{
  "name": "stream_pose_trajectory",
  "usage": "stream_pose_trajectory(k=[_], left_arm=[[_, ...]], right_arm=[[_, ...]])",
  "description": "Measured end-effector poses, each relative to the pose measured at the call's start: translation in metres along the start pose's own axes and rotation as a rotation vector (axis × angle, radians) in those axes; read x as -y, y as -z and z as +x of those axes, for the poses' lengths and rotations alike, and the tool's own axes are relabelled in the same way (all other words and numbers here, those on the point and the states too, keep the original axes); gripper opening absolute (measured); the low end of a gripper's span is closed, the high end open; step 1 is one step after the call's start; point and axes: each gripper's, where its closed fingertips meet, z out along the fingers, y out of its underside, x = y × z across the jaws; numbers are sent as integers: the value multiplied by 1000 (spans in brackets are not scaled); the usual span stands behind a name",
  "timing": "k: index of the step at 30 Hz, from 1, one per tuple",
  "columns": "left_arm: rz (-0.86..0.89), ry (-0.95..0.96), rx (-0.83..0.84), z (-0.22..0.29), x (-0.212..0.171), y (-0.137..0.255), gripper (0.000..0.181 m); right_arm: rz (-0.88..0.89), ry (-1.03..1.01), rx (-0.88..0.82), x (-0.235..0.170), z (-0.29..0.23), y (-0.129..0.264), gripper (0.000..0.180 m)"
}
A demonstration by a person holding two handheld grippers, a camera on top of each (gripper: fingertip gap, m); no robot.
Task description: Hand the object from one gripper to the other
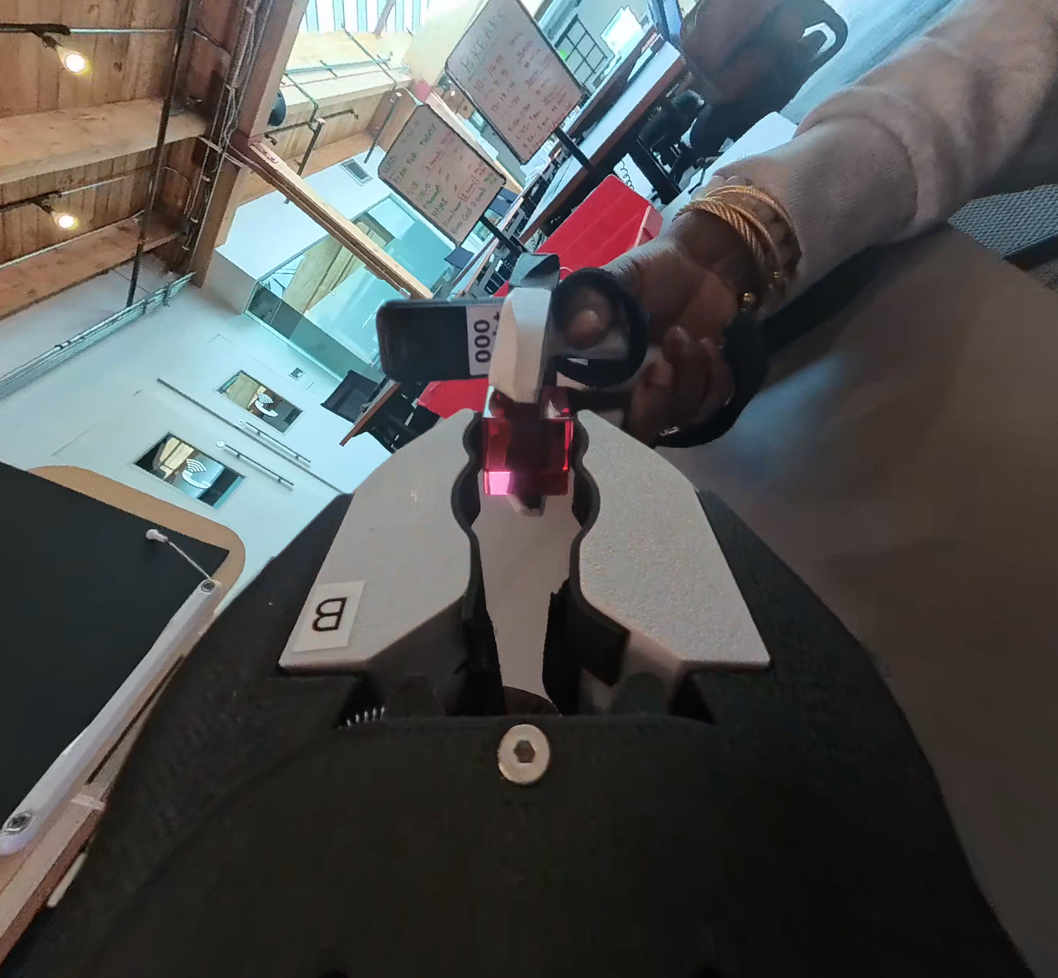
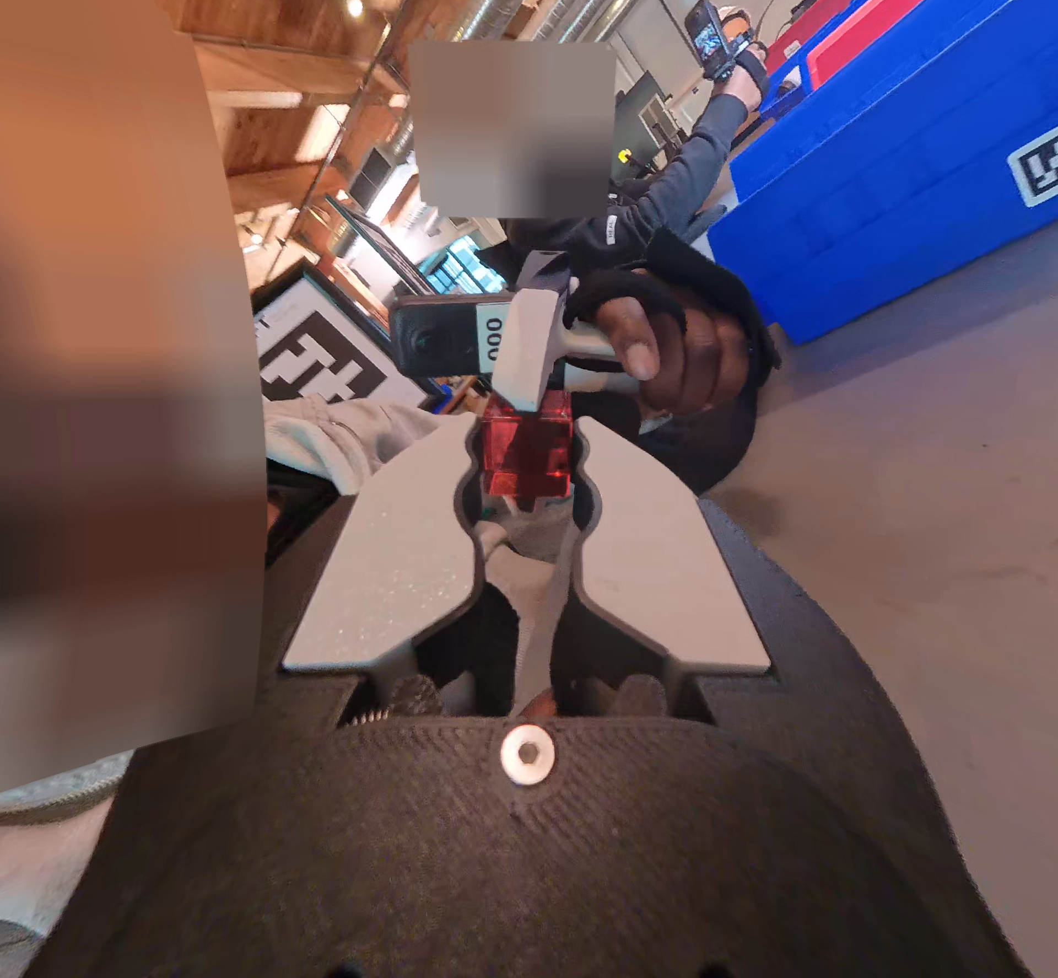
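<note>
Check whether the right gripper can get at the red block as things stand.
Probably yes. The red block already sits between the right gripper fingertips, nothing blocking it. The left gripper grips the same block crosswise, so both appear shut on it.

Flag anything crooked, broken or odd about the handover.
Nothing stands out. The red cube sits square between the left gripper and the right gripper, both closed on it in mid-air, crossed at right angles. No cracks or slipping show.
</note>
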Motion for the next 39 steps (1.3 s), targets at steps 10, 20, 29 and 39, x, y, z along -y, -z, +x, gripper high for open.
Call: stream_pose_trajectory(k=[10,20,29,39], left_arm=[[274,936,-126,-35,23,16,56],[87,1386,-620,23,20,7,47],[150,1443,-591,12,20,9,30],[247,1034,-268,-19,19,13,28]], right_arm=[[56,747,-239,26,-20,13,28],[-261,1570,-509,0,-6,-1,28],[-322,1691,-555,-4,-2,-1,28],[-89,1248,-504,17,-11,5,56]])
